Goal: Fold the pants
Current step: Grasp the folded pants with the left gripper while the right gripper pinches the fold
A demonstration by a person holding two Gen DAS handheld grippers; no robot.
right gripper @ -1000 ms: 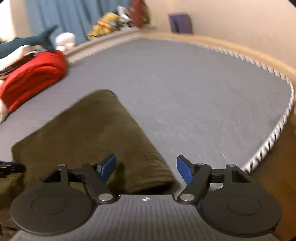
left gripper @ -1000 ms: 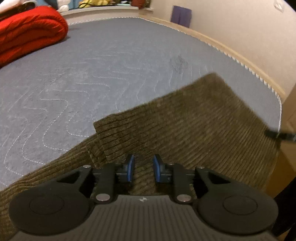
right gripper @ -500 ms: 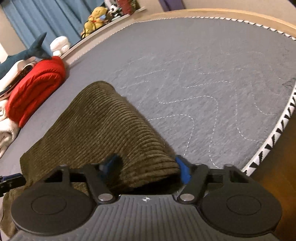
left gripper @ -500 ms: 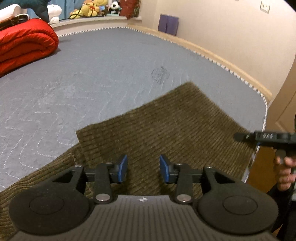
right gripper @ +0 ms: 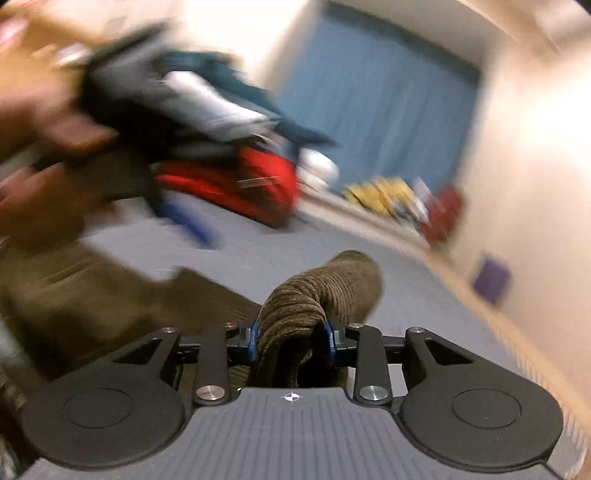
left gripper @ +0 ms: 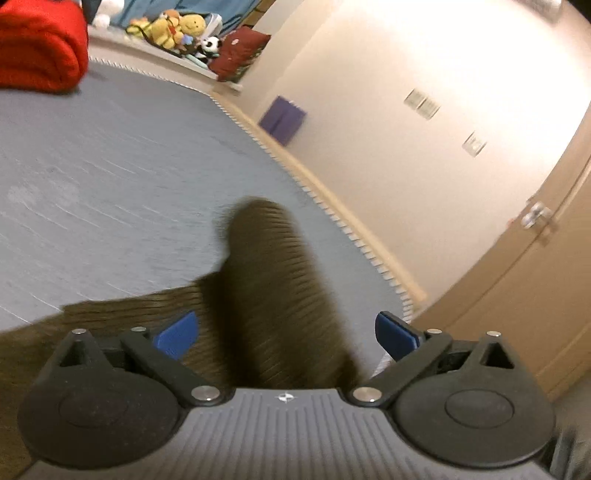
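Your left claw [left gripper: 284, 332] stood wide, its jaws having just been opening, blue pads [left gripper: 175, 334] clear of the cloth. A raised fold of the olive-brown corduroy pants [left gripper: 266, 280] rose between them, blurred, over the grey quilted bed [left gripper: 110, 177]. A red rolled blanket [left gripper: 37, 44] lay far off.

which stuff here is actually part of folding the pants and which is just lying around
Part of the job:
- brown corduroy pants
- right gripper, shut on a bunched fold of them
- left gripper, wide open
- grey mattress under them

Lying about:
- red blanket
- stuffed toys
- purple item by the wall
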